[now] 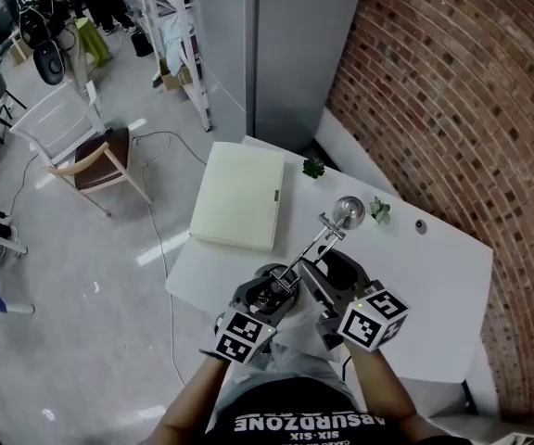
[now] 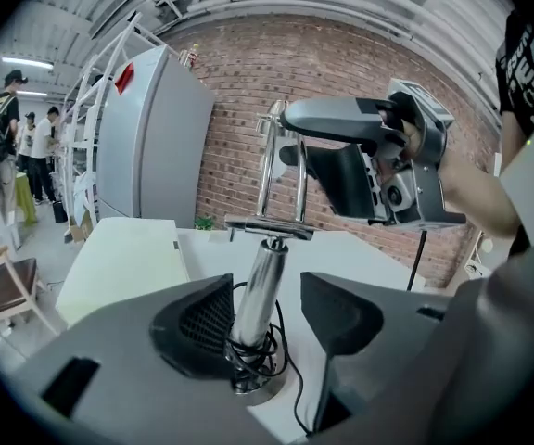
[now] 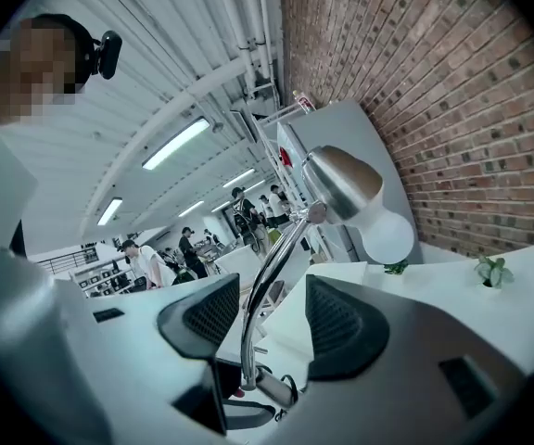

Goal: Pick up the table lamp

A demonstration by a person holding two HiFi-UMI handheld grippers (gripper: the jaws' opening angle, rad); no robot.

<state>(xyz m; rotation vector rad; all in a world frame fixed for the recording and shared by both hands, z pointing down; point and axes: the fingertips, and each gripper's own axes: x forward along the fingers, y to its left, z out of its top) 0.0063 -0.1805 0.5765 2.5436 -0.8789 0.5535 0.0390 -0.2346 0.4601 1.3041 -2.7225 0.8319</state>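
Two gaping grips: your left gripper [image 2: 265, 304] straddles the table lamp [image 1: 347, 212] at its near-upright post [image 2: 260, 281] (low down), your right gripper [image 3: 270, 306] at its slanted arm [image 3: 260, 287].

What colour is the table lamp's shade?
The shade is shiny silver metal, with a white bulb in it; the right gripper view shows it best.

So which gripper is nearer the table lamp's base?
Left. The left gripper straddles the post just above the base; the right gripper straddles the lamp's arm higher up.
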